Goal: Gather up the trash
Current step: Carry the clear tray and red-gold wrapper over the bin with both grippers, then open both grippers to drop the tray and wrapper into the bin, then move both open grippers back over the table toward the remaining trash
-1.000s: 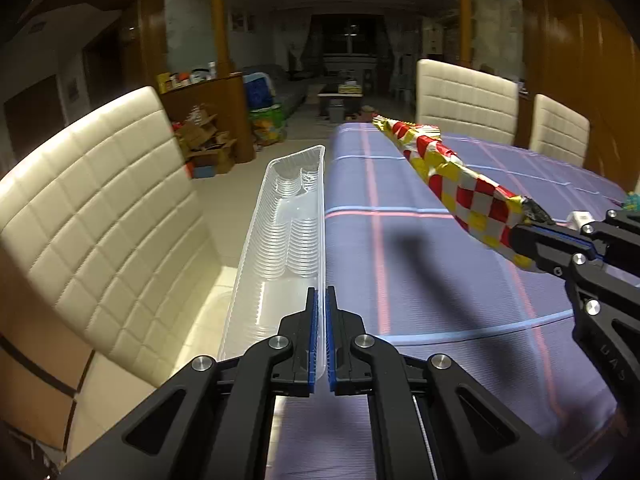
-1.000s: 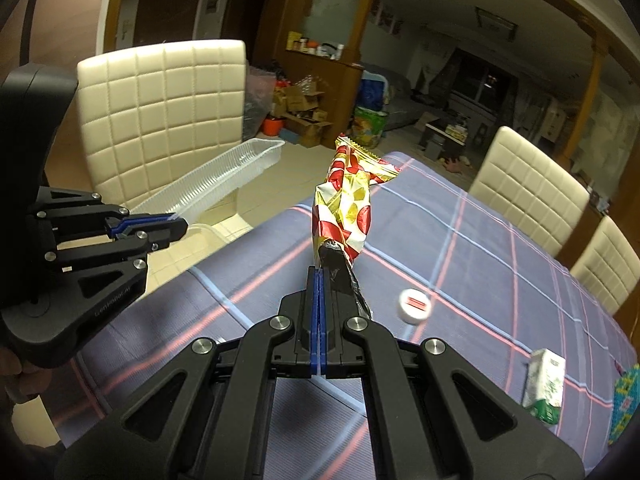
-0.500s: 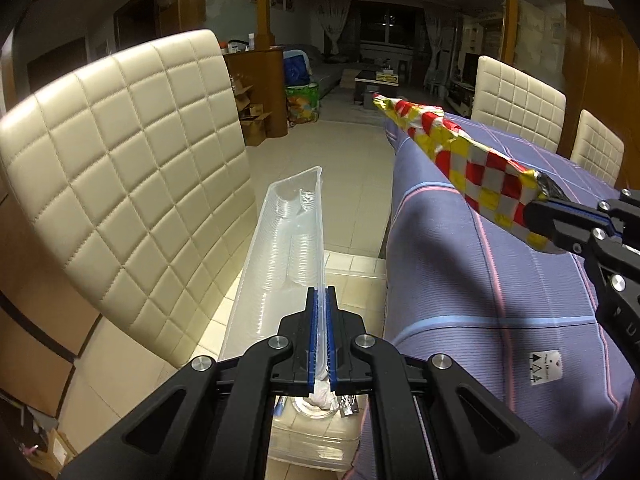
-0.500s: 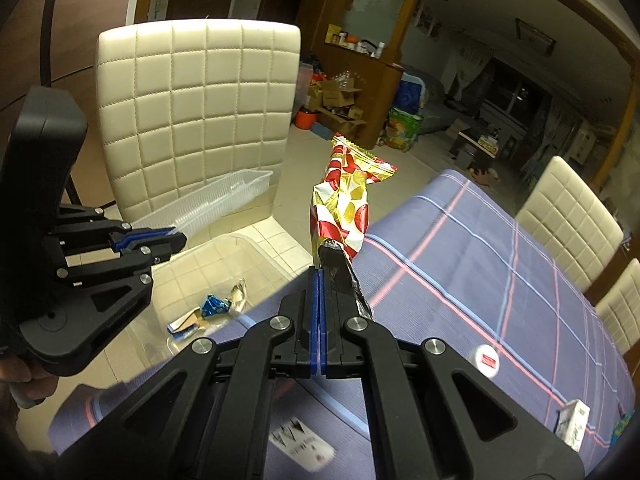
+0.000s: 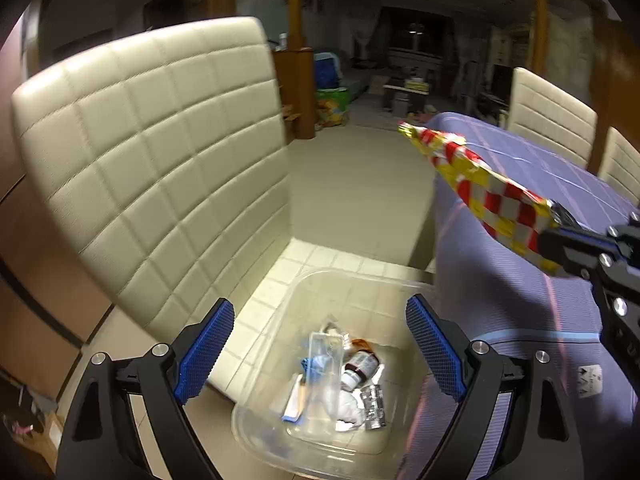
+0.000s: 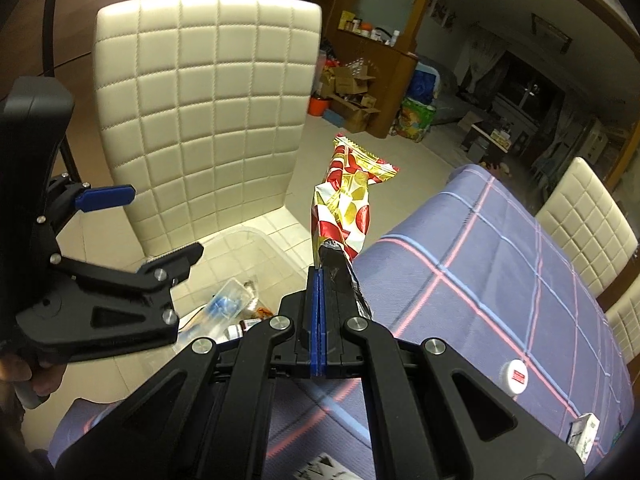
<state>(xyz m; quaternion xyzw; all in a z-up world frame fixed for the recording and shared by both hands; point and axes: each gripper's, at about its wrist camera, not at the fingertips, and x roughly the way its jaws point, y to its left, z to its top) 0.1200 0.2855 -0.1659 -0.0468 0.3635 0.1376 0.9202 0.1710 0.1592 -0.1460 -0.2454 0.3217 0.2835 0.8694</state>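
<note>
right claw (image 6: pixel 319 276) pressed together on the near end of the snack wrapper (image 6: pixel 346 200) - its long axis runs out and up away from the claw, over the surface (image 6: pixel 500 264) edge, not yet over the clear bin (image 5: pixel 360 280) on the floor, which lies down and to the left of it. left claw (image 5: pixel 320 344) spread wide and empty right above the bin, so it's nearer, but the right one carries the load. vs a second ago: left jaws have just been opening, nothing between them now - the clear plastic tray (image 5: pixel 326 364) they pinched lies in the bin among the other trash; both views now look down at the bin beside the chair (image 5: pixel 160 160).
</note>
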